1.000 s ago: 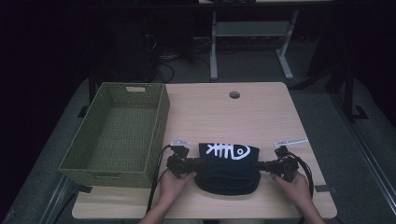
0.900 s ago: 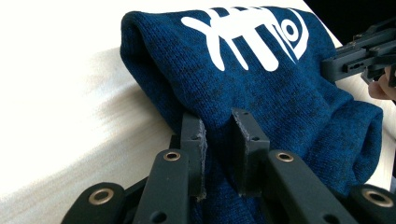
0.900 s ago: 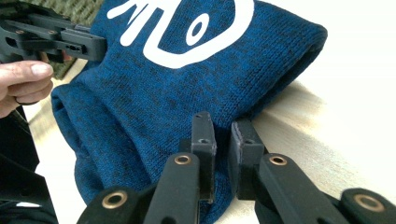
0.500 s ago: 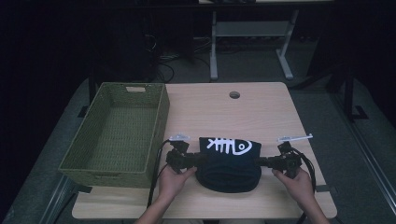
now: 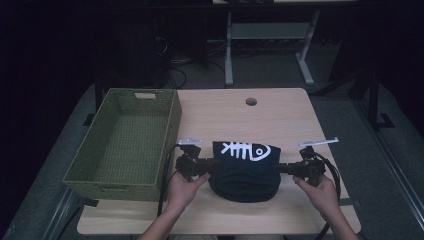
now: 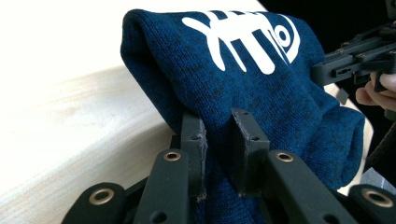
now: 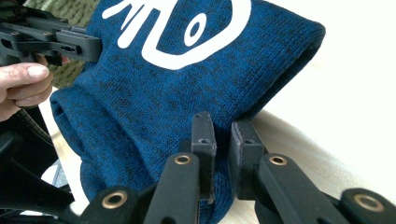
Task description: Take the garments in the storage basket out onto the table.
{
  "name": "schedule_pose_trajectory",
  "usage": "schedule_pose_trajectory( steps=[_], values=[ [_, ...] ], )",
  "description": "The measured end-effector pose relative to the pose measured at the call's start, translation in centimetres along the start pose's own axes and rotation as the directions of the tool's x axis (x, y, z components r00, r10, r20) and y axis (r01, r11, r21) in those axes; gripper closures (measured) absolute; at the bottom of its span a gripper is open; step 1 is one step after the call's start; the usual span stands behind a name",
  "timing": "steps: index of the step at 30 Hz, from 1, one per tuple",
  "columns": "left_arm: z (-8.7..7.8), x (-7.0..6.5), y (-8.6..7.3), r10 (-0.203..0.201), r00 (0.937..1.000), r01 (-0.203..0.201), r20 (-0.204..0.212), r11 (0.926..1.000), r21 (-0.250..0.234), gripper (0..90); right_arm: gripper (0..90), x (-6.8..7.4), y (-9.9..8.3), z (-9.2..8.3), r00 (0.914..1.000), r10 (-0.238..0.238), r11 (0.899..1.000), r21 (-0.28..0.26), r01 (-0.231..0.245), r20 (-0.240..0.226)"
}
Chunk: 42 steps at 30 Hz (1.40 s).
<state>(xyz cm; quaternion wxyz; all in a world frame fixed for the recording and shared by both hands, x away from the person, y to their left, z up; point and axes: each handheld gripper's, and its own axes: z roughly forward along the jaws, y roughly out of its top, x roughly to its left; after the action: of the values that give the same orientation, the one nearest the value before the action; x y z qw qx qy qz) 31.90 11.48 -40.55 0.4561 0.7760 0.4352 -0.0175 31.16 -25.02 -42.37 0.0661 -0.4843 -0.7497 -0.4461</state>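
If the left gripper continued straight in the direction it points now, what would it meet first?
The folded blue garment it already pinches; the left gripper points across it toward the right gripper, likely next in line, though depth is unclear.

Empty green woven basket [image 5: 125, 145] at the left edge of the light wooden table [image 5: 280, 117]

Folded blue knit with the fish skeleton, hanging between two grips

The dark blue knitted garment [image 5: 245, 170] is sitting folded into a thick bundle, its white fish-skeleton print [image 5: 243, 149] facing up on the far part. It is being pinched at its left edge [image 6: 210, 154] and right edge [image 7: 219, 154], its rounded near fold sagging toward the person, over the near middle of the pale wooden table [image 5: 280, 117], just right of the green woven basket [image 5: 125, 145].
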Motion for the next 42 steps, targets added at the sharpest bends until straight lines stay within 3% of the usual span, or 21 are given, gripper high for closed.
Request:
schedule_pose_trajectory(
  steps=[24,42],
  values=[
    [-5.0,-0.6,4.0,0.031,0.9995,-0.031,-0.009,0.9986,-0.042,76.7,81.7,3.6,4.7,-1.5,0.9987,-0.047,0.998,-0.032,0.046,-0.022],
    [-9.1,1.2,5.2,0.029,0.9992,-0.031,-0.027,0.9979,-0.056,76.7,81.7,7.1,8.0,-0.1,0.9955,-0.089,0.996,-0.027,0.088,-0.034]
  ],
)
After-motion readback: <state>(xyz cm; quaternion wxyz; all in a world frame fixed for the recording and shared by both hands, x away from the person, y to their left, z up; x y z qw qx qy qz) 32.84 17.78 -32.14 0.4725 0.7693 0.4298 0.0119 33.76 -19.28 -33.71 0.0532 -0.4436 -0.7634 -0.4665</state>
